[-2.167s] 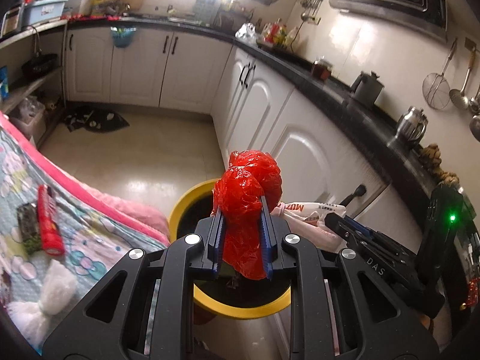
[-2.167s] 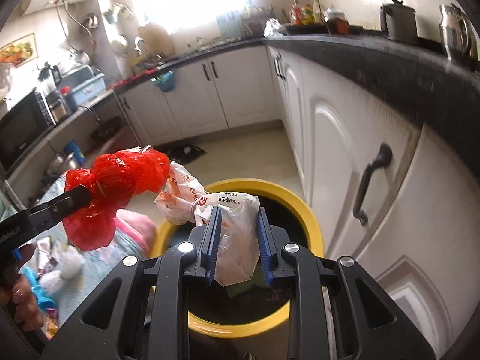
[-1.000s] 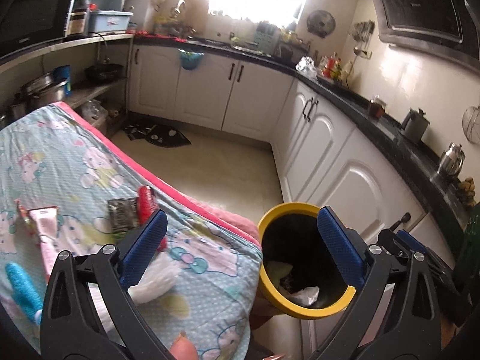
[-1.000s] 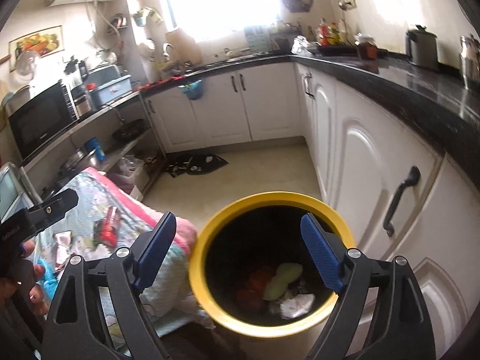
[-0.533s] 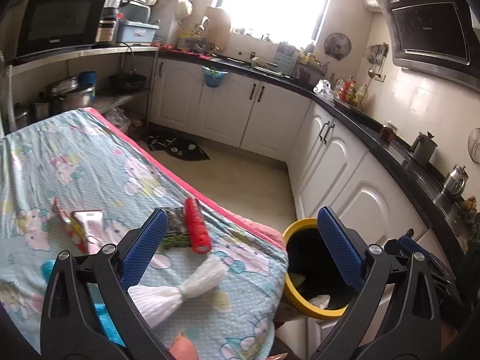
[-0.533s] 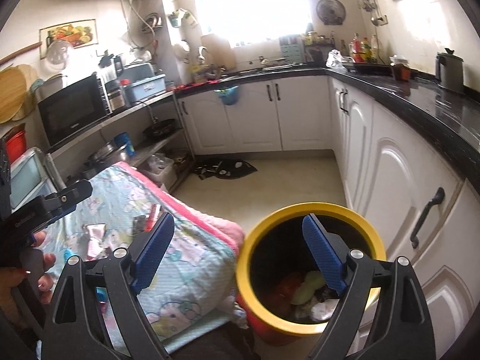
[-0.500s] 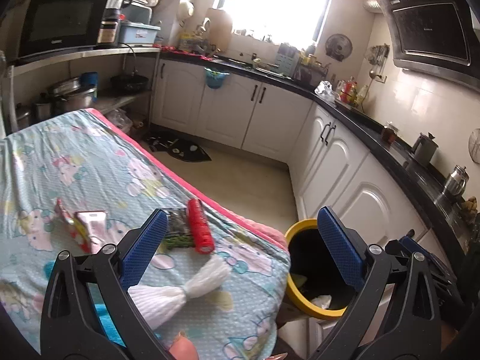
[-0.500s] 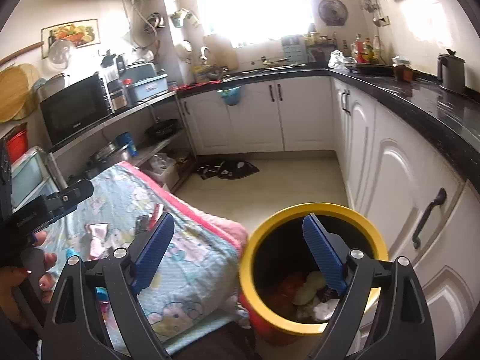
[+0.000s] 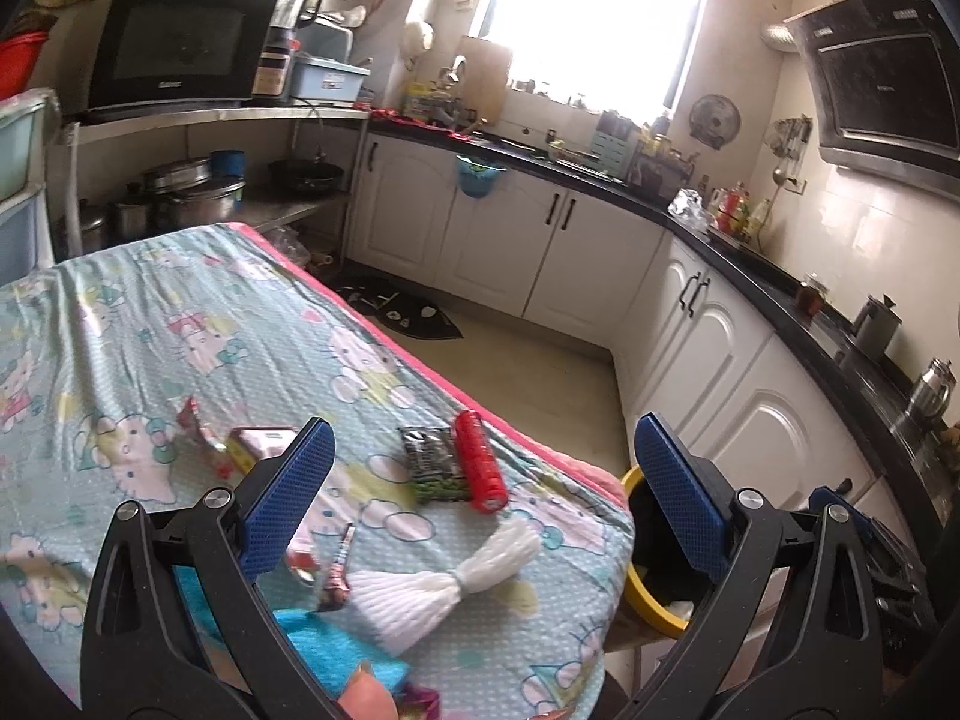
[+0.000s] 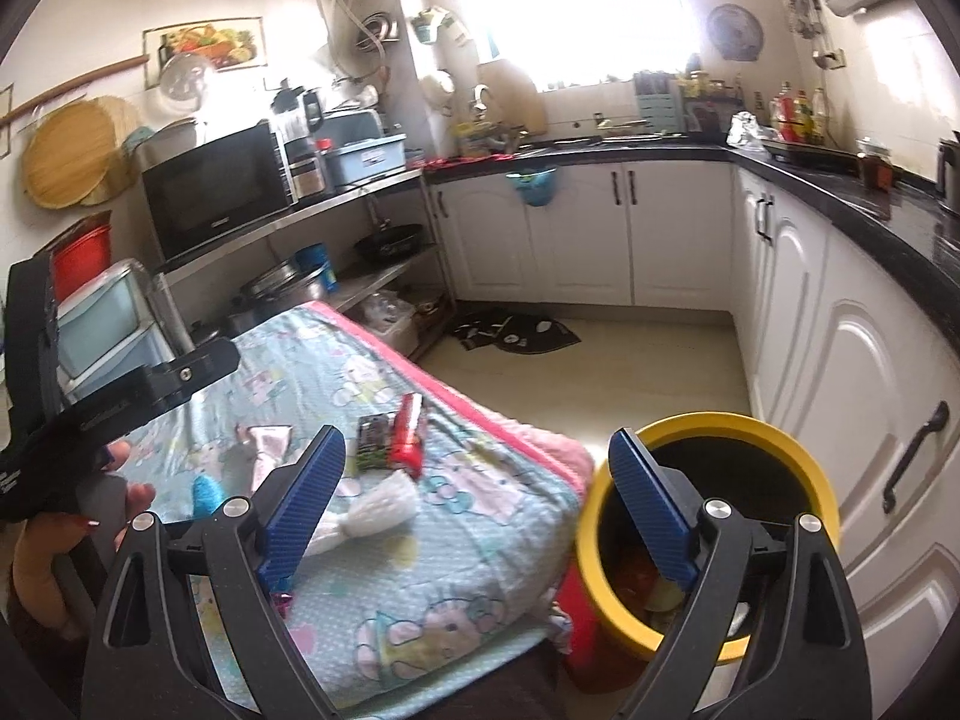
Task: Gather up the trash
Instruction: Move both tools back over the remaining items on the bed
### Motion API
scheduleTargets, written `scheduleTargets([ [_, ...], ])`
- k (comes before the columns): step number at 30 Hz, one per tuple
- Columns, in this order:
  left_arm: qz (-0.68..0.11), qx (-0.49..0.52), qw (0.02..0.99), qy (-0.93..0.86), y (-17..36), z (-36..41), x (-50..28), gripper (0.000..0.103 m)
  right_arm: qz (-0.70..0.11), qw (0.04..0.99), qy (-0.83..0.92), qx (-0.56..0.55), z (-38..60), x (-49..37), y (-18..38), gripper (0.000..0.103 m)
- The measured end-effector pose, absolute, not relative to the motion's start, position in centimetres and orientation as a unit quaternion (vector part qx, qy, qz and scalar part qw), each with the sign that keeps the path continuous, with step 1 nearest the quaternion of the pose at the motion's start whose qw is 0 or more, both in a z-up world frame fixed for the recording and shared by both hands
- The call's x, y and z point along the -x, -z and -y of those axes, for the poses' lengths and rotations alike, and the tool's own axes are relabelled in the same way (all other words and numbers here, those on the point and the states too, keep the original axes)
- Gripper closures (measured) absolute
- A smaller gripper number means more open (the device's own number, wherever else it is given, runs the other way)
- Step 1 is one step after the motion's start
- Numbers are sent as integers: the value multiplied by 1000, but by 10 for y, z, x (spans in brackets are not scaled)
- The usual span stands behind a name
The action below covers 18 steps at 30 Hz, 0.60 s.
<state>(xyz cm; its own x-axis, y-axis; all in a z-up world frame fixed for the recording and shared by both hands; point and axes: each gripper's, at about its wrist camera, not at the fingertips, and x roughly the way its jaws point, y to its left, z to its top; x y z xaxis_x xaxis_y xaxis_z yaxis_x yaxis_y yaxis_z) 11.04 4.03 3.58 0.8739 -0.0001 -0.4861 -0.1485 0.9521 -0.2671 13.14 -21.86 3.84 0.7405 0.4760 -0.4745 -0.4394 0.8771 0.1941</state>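
My left gripper [image 9: 483, 498] is open and empty above the table with the Hello Kitty cloth [image 9: 198, 354]. On the cloth lie a red wrapper roll [image 9: 478, 459], a dark snack packet [image 9: 433, 463], a white twisted plastic bag [image 9: 441, 582], a pink packet [image 9: 262, 439] and a blue item [image 9: 336, 648]. My right gripper [image 10: 480, 498] is open and empty, between the table edge and the yellow-rimmed trash bin [image 10: 804, 450], which holds red and pale trash. The bin [image 9: 654, 606] also shows low right in the left wrist view.
White cabinets [image 10: 864, 396] under a black countertop [image 10: 852, 204] run along the right and back. A dark mat [image 10: 516, 330] lies on the floor. A shelf with a microwave [image 10: 216, 192] and pots stands behind the table. The left gripper body [image 10: 120, 396] shows at left.
Both grippers let their red and white bags fall into the bin and opened. They then pulled back and swung left, bringing the table and its trash into view.
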Motion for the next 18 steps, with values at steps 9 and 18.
scheduleTargets([
  [9, -254, 167, 949, -79, -31, -81, -102, 11, -288, 915, -281, -19, 180, -133, -28, 16],
  [18, -276, 197, 934, -114, -13, -121, -98, 11, -322, 897, -303, 1, 146, -149, -6, 16],
])
